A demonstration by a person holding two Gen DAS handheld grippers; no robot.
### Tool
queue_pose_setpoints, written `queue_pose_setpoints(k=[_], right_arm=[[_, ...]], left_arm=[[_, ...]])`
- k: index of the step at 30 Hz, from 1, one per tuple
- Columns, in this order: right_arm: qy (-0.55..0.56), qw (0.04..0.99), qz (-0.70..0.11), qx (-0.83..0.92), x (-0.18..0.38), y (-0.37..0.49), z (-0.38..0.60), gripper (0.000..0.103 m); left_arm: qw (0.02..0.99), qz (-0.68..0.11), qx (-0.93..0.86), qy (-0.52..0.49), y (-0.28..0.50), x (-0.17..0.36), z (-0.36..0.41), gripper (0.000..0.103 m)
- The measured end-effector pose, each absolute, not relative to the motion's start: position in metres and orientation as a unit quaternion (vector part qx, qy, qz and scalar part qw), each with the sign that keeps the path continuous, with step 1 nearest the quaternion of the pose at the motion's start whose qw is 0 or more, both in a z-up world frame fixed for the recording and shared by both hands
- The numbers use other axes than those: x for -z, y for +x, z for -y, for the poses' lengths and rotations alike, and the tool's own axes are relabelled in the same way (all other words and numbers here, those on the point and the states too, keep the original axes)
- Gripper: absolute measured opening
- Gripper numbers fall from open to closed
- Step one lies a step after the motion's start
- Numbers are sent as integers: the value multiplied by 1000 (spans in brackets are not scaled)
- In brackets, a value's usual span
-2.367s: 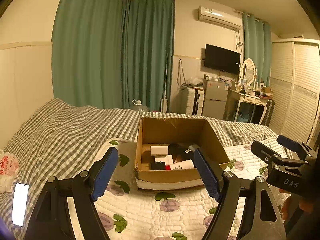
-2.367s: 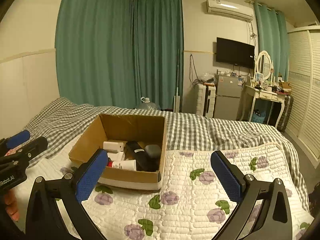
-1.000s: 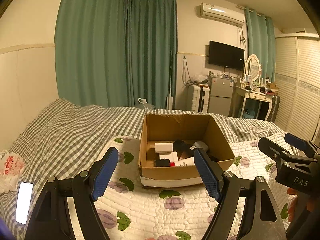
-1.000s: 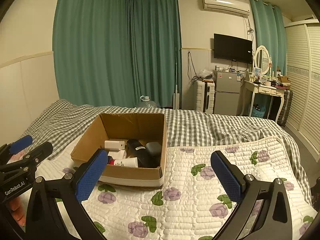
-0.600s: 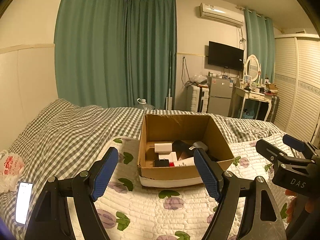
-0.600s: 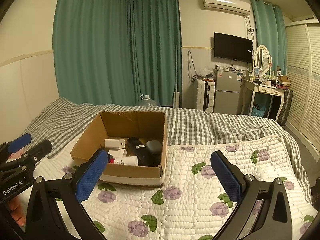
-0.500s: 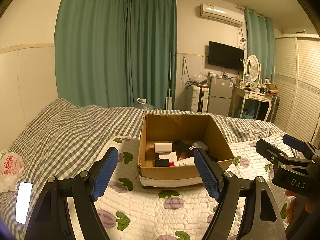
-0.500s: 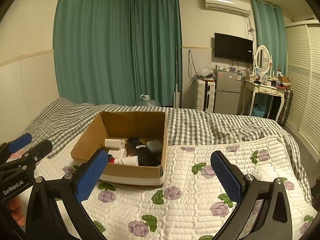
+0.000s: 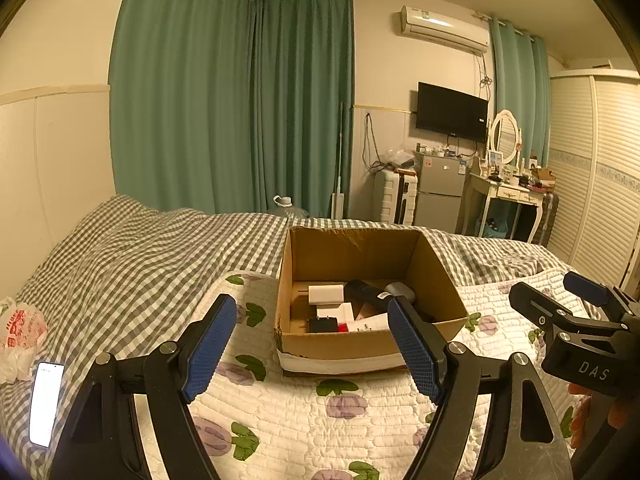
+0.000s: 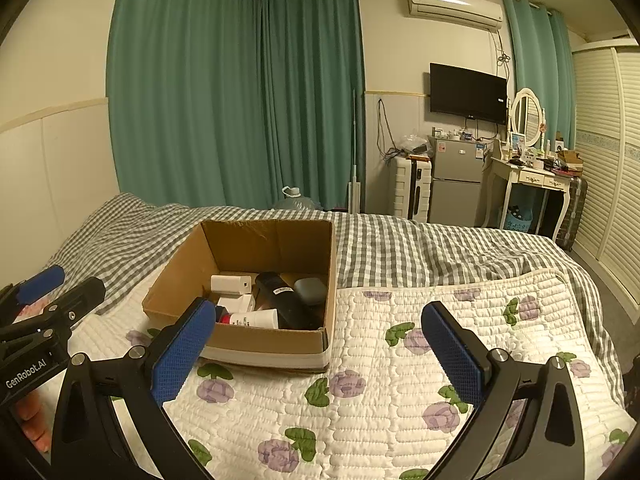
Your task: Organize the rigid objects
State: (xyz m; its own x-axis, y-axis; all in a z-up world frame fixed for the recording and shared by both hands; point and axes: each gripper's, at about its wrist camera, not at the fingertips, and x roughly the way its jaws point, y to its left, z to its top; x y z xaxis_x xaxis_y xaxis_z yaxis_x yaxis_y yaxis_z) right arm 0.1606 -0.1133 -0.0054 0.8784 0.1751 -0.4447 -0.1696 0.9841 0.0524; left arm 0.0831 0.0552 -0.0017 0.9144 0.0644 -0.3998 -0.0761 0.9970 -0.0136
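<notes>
The open brown cardboard box sits on the white flower-printed quilt of the bed, holding a white rectangular case, a black cylinder and a grey pouch. The left tool and right tool hover short of the box, both spread apart and empty. Reaching in blind could snag the box's near wall and tip it on the soft quilt. Compared with earlier, both views sit slightly higher and farther from the box.

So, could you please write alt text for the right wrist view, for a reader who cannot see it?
The open right gripper hovers over a floral quilt, with an open cardboard box of small items, including a black bottle, ahead to its left. The left gripper shows at the left edge; green curtains hang behind.
</notes>
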Motion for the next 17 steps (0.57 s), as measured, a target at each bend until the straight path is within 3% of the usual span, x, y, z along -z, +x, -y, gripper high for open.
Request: queue_pose_setpoints(k=[17], right_arm=[[3,967,-237,-89,9,162,109,103]], left_arm=[[979,-200,-30,-10,82,6,-54,81]])
